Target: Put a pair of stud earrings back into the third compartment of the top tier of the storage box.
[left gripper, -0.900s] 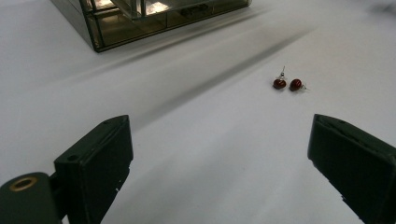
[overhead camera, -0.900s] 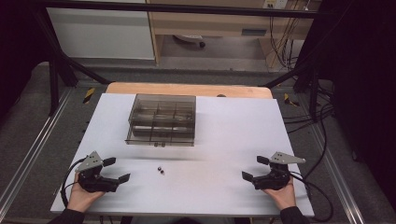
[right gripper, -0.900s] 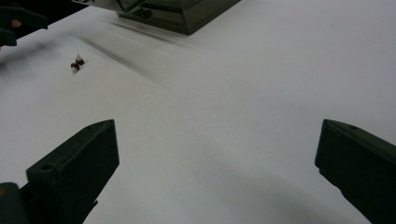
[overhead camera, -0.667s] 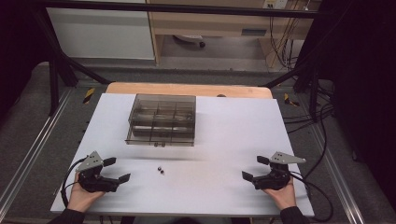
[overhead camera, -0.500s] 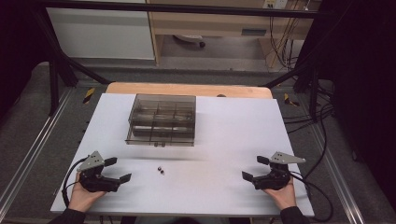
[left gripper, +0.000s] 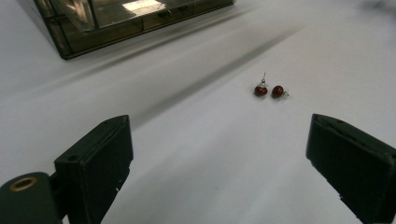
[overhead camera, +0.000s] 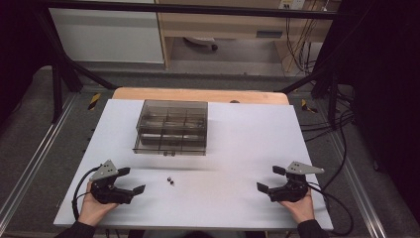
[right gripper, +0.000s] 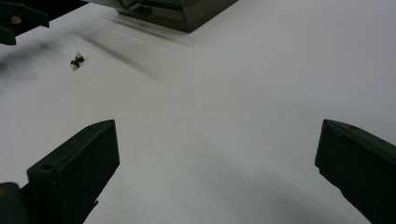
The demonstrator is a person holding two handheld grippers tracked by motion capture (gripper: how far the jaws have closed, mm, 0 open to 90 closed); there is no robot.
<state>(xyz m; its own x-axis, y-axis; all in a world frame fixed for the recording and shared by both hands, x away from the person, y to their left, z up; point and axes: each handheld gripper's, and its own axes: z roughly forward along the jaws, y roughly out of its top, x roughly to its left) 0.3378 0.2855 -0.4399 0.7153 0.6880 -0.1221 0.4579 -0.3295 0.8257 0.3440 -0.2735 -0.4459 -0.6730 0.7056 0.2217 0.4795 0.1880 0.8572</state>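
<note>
Both claws rest on the white table (overhead camera: pixel 237 144) near its front edge, the left claw (overhead camera: pixel 130 181) at one corner and the right claw (overhead camera: pixel 270 179) well apart at the other, each with jaws spread wide and nothing between them. Two small dark-red stud earrings (left gripper: pixel 269 90) lie side by side on the bare table just ahead of the left claw. The smoky clear compartment box (overhead camera: pixel 171 128) sits farther back.

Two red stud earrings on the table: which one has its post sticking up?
In the left gripper view, the left earring of the pair, the one nearer the smoky box. Its thin post rises from the bead; the right earring shows only a short stub at its side.
</note>
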